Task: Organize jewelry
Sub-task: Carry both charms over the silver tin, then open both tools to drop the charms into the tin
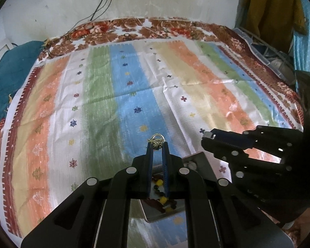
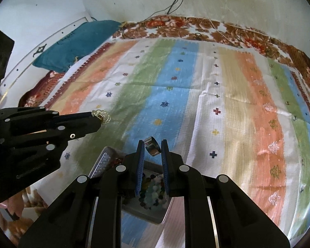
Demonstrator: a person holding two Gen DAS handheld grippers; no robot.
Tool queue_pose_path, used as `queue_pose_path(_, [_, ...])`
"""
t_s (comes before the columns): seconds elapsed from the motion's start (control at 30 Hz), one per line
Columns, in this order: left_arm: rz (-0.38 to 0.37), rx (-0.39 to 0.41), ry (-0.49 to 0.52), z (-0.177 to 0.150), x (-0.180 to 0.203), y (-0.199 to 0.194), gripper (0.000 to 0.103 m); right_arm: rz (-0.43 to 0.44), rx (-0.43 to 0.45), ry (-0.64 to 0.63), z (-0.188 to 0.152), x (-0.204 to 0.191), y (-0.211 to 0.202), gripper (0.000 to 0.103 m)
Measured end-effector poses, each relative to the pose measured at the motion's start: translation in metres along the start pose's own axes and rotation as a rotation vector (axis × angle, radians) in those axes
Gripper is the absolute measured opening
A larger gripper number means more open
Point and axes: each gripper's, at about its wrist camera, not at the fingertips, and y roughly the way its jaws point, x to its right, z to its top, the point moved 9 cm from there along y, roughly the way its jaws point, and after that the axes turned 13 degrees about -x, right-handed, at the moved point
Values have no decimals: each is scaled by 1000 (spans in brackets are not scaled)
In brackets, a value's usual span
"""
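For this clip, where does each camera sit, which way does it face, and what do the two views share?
Left wrist: on the left tool, looking forward over the striped bedsheet; its fingers pinch a gold ring, right tool alongside.
Right wrist: on the right tool, same direction; it grips a silver ring, left tool alongside.
Shared: bedsheet, metal tray of beads, teal pillow.

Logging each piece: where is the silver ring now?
The silver ring is pinched at the right hand-held gripper tips, above the metal tray.
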Motion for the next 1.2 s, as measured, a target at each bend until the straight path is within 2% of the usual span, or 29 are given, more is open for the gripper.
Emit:
queue_pose_path(0.2, [-9, 22, -10, -13, 5, -10, 8, 11, 5, 8, -10, -2, -5, 17])
queue_pose_path(0.5, [-1, 23, 5, -24, 14, -12, 8, 29, -4, 8, -19, -7, -5, 17])
queue_pose_path(0.6, [-18, 12, 1, -25, 14, -11, 9, 34, -6, 18, -20, -4, -6, 18])
queue_pose_path(0.67, [-34, 4, -3, -26, 14, -9, 9, 38, -11, 20, -22, -4, -5, 24])
queue_pose_path(0.7, [-40, -1, -5, -26, 13, -8, 14, 40, -13, 20, -23, -4, -5, 35])
queue_pose_path(0.73, [-37, 0, -8, -27, 12, -8, 17, 43, -10, 17, -24, -4, -6, 39])
queue_pose_path(0.8, [-30, 1, -16, -28, 8, -9, 18, 39, -6, 15, -25, -3, -8, 40])
queue_pose_path(0.87, [-32, 1, -30, -29, 4, -10, 18, 35, 1, 16, -27, -3, -11, 45])
queue_pose_path(1.0, [-23, -6, -36, -36, 1, -8, 28, 28, 3, 17, -33, -1, -14, 53])
queue_pose_path(1.07, [-2, -4, -31, -40, 0, -8, 29, 20, 2, 19, -38, 1, -15, 54])
queue_pose_path(1.2, [-10, 2, -39, -48, -2, -12, 31, 7, -2, 22, -45, 4, -17, 65])
